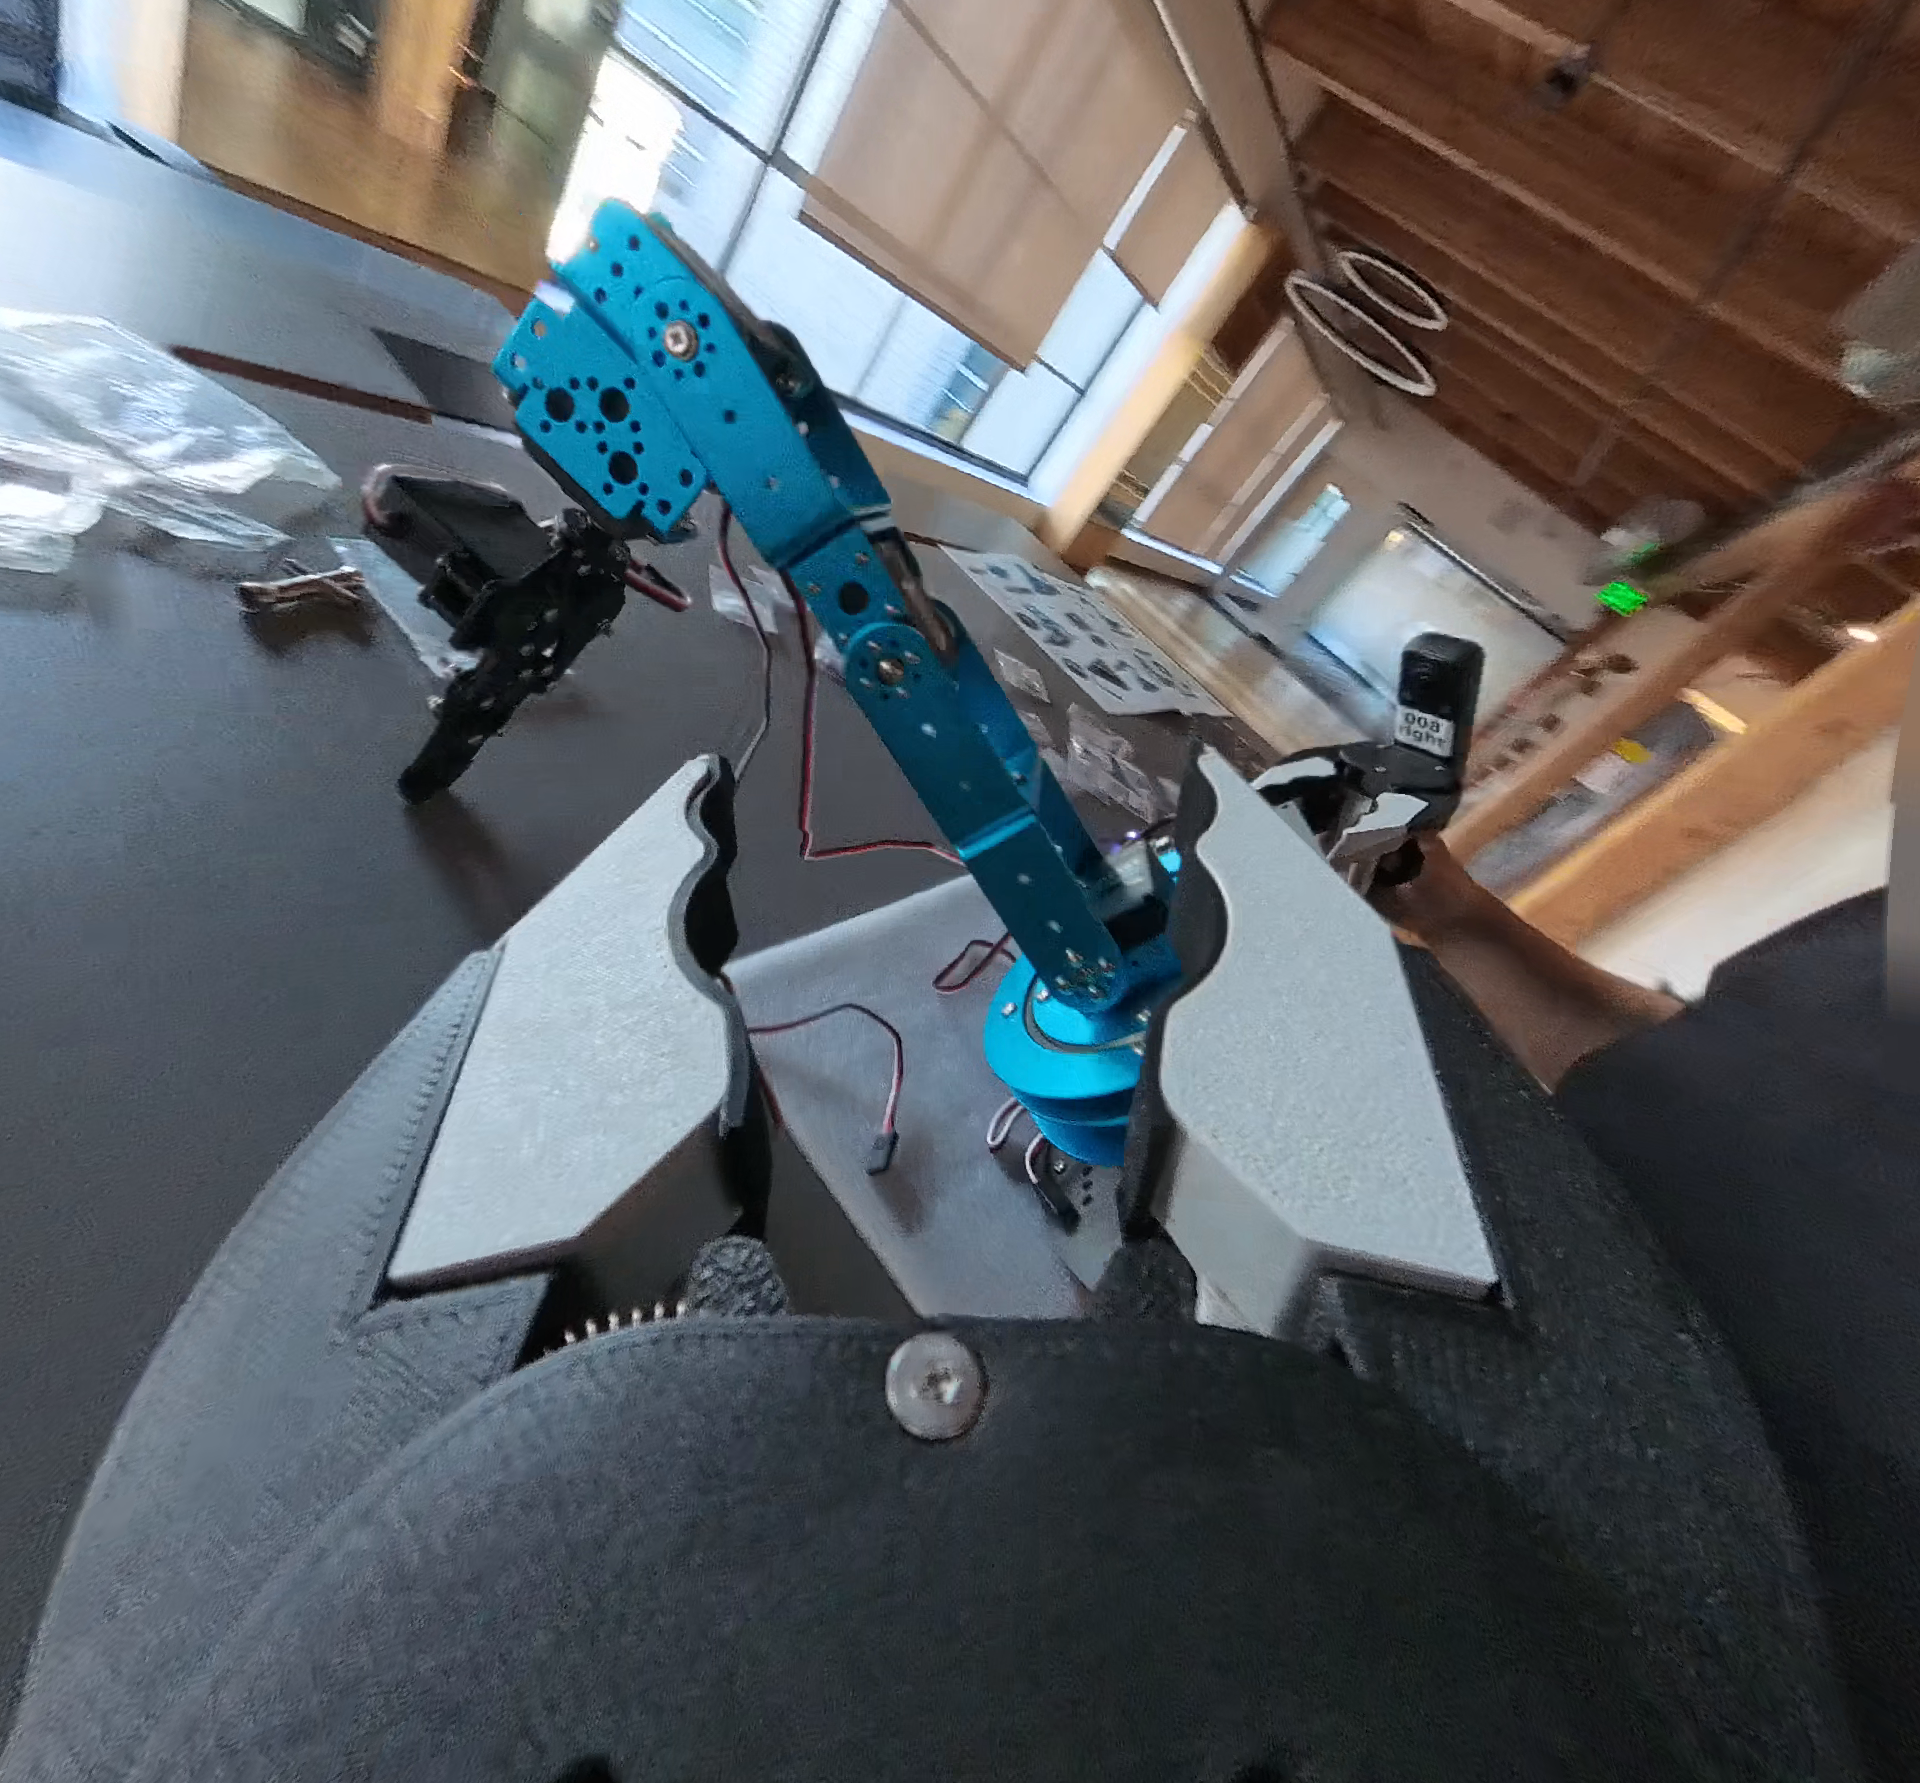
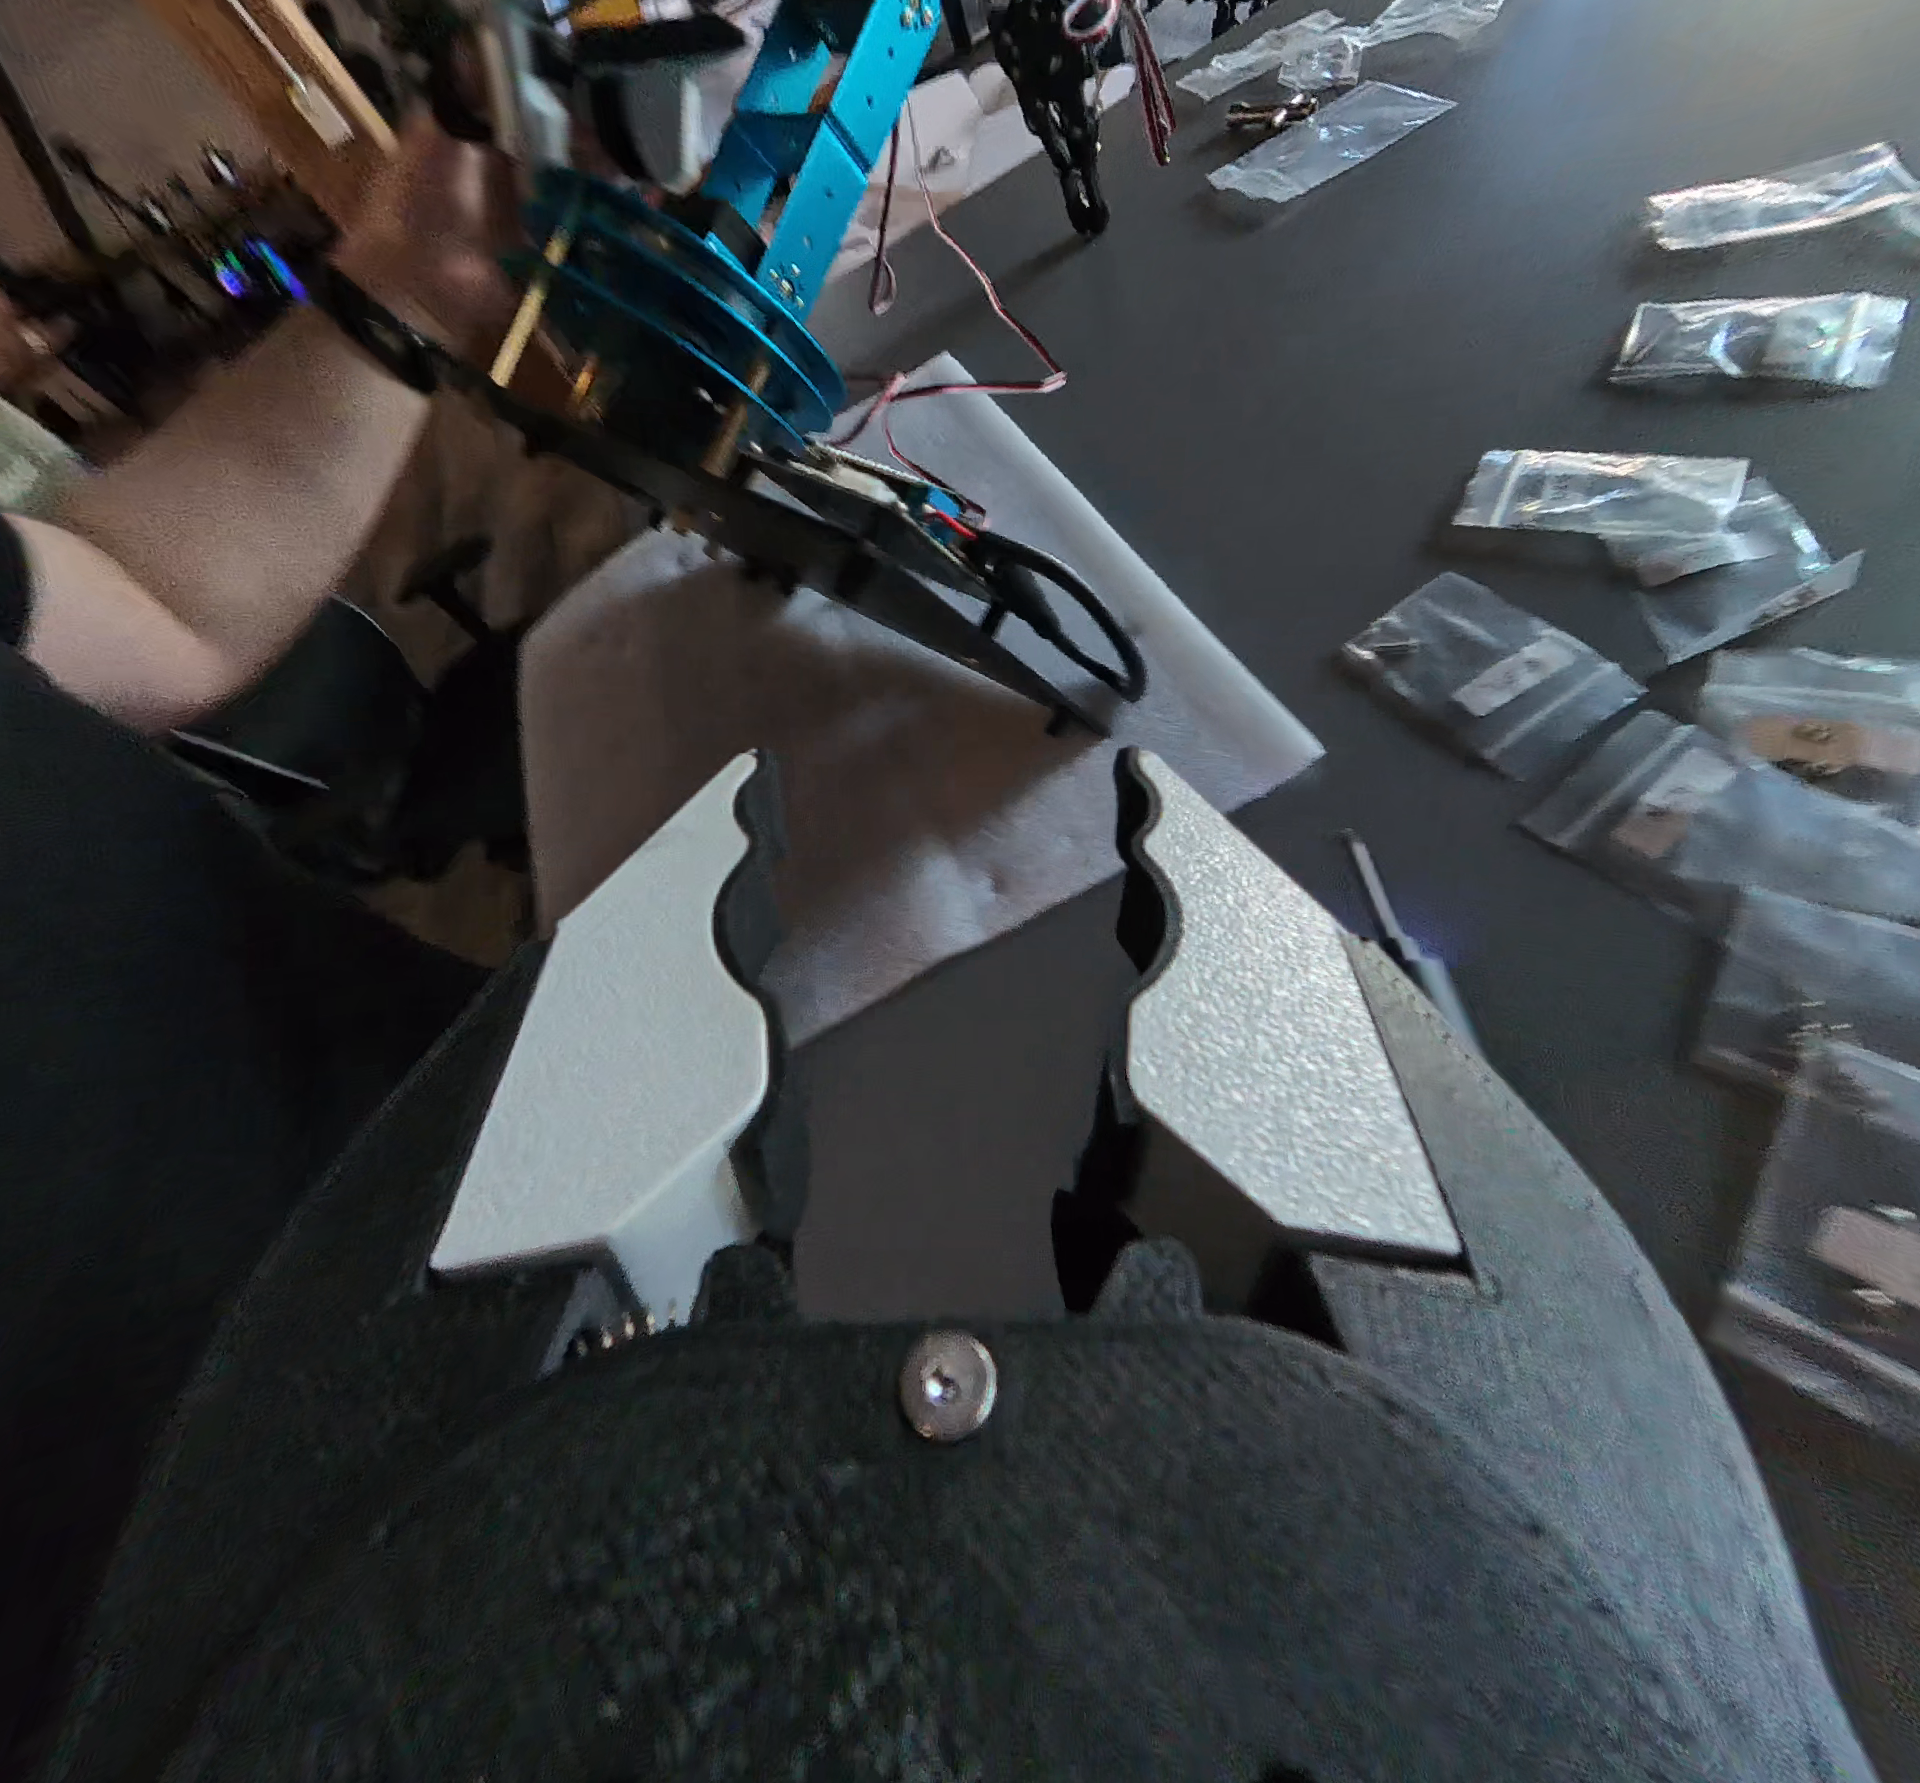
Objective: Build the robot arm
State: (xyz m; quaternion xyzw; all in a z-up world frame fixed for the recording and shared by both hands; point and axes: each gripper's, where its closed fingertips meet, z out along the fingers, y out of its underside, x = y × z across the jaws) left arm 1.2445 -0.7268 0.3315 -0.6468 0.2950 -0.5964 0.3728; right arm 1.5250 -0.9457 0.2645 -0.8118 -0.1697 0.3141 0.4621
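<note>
Left tongs: my left gripper [image 1: 951,912] is spread wide, clamped on nothing.
Between them: the blue robot arm [image 1: 831,570] rises from its round base [image 1: 1081,1047], its long axis leaning up and left.
Base: just beside my right-hand finger [image 1: 1309,1027]; I cannot tell if they touch.
Right tongs: my right gripper [image 2: 940,912] is apart, empty, over white paper [image 2: 935,798]; the arm lies ahead, up-left.

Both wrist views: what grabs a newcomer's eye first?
The blue arm rising from its round base, which sits between the fingers of the open left tool. A black claw stands on the dark table behind; clear bags lie right of the open right tool.
</note>
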